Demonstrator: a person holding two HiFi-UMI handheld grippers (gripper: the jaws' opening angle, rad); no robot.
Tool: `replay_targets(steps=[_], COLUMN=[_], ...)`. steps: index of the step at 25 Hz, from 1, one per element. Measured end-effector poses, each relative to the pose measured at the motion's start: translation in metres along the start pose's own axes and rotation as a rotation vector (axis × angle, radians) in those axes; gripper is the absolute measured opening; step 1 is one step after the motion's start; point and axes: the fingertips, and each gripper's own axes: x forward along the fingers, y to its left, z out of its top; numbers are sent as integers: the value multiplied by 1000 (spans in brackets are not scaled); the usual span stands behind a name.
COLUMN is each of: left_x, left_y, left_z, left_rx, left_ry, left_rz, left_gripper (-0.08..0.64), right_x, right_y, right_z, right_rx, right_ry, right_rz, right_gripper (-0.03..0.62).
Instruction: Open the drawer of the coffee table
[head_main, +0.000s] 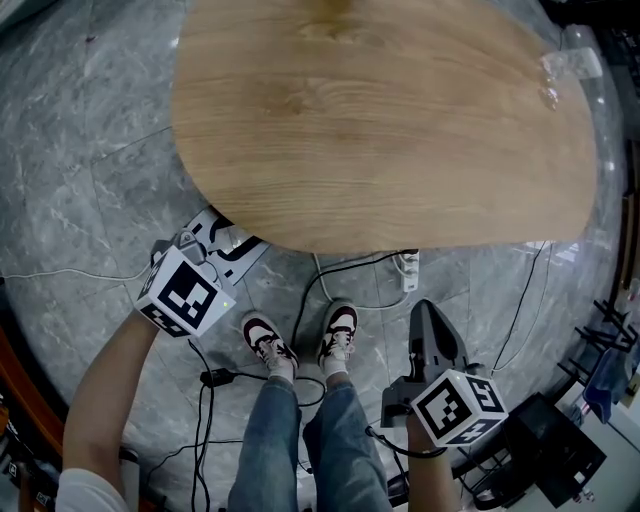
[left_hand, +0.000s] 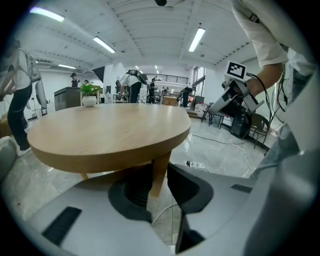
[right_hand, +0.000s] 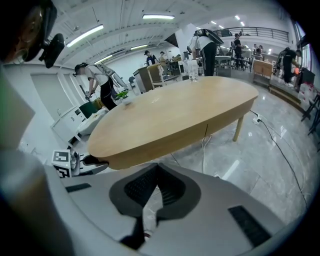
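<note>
Hunting for the drawer
Your left gripper (left_hand: 159, 186), barely open and empty, sits at the table (head_main: 380, 120) edge, lower left; right gripper (right_hand: 156, 185) waits closed, empty.

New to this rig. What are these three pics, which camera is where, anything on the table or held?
No robot: a person stands by a wooden coffee table with a claw in each hand. The top-down picture is from a head camera; the other two ride on the claws, looking along their jaws. On the table only a clear item shows, at its far right end. The left claw is slightly open, the right claw shut; neither holds anything.
</note>
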Motion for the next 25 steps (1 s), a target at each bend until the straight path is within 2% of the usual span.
replay_targets(steps=[7,12,19,25], left_x=[-3,-9,-14,-22], left_y=[-4,-29,-53,-87], left_z=[6,-2,1,-3], left_rx=[21,58,62,106], left_ry=[-2,25,26,56], left_rz=[-27,-95,-123,-209], left_gripper=[83,75,75,72], right_x=[-2,-3,-1,-1], right_y=[-5,-6,-3,-3], right_z=[-4,-6,-6,-2], right_rx=[12,12,11,-7], right_ry=[-4,-2,5,6], right_rz=[-5,-9,7,5], right_gripper=[0,0,0,0])
